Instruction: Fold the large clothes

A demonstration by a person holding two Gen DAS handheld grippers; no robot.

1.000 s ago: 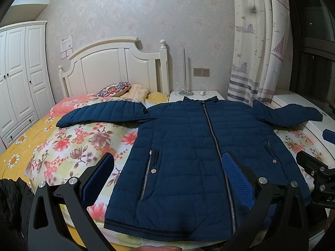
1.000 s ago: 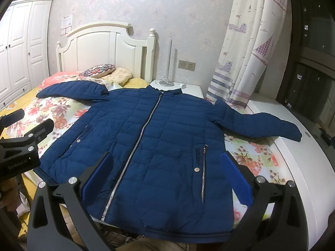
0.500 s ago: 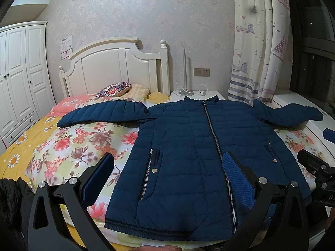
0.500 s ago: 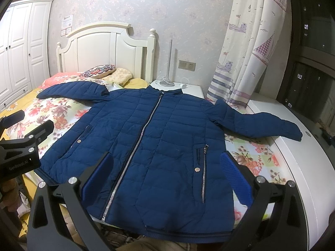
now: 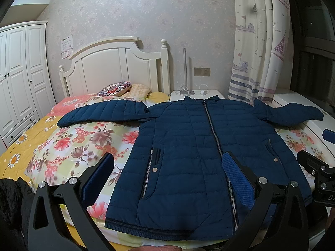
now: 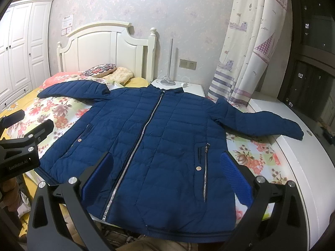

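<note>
Jacket [image 5: 201, 146] flat on bed [image 5: 69, 144], zipped, sleeves spread, ahead of both jaws. Left gripper [image 5: 167, 175] and right gripper [image 6: 165, 173] spread wide, empty. Judgement — take sleeve cuffs first, pinch deep into padding, fold inward evenly.

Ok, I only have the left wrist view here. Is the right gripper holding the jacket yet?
Observer: No. The right gripper is open, with nothing between its pads, hovering over the blue puffer jacket near the hem.
Operator: And the cuff of the sleeve by the curtain?
Observer: The cuff lies flat on the white ledge, just short of a small round fitting set in it.
</note>
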